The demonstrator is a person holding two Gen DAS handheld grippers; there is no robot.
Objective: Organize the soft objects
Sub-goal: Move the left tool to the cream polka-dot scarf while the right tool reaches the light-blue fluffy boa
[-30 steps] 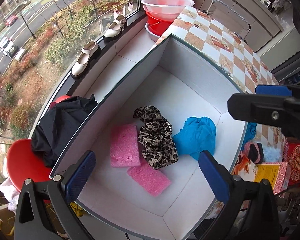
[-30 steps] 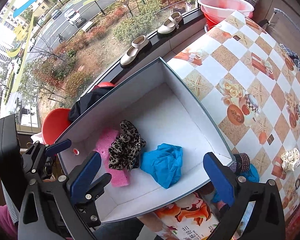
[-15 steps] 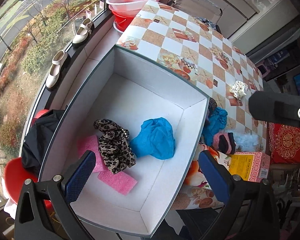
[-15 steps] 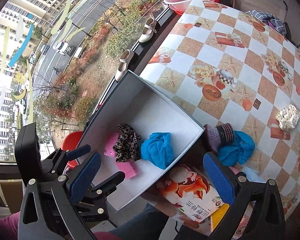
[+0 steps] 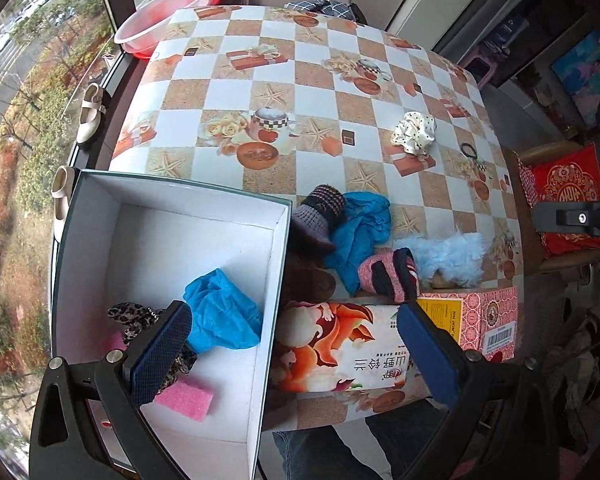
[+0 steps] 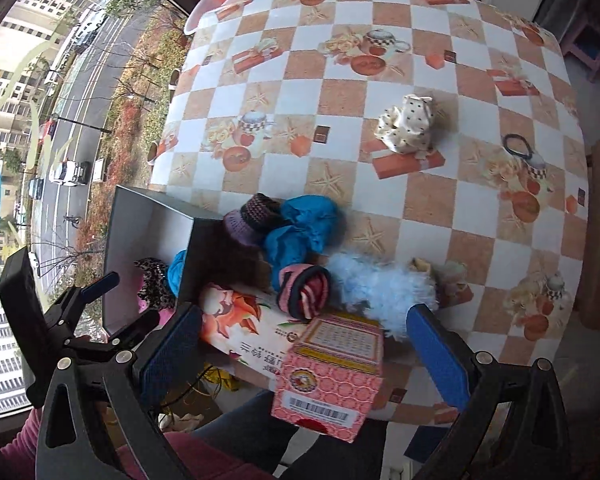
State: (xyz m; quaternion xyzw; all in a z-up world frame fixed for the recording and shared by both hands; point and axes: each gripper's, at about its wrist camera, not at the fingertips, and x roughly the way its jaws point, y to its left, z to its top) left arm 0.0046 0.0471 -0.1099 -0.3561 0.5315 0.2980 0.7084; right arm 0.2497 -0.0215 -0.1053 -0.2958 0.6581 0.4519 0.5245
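Both tools are hanging wide and empty, the left tool point(image 5: 292, 344) over the white box point(image 5: 100, 216) and the right tool point(image 6: 304, 348) nearer the pile. A blue cloth point(image 5: 220, 320), leopard scrunchie point(image 5: 134, 316) and pink sponge point(image 5: 184, 400) are lying inside; a second blue cloth point(image 6: 304, 232), the fluffy blue piece point(image 6: 376, 284), knitted items point(image 6: 304, 292) and a cream scrunchie point(image 6: 408, 124) are waiting on the tabletop point(image 6: 340, 60), so I'd call it under half done.

The bench point(image 5: 312, 80) has a checkered orange-and-white cover with starfish and teacup prints. Sitting right on it: a white box point(image 5: 276, 264) at the left edge, a blue cloth point(image 5: 360, 228) just beside it, touching a purple knit piece point(image 5: 316, 216), a striped pink sock point(image 5: 388, 276), a fluffy light-blue thing point(image 5: 448, 256), a dotted cream scrunchie point(image 5: 414, 132) and a black hair tie point(image 5: 469, 150).
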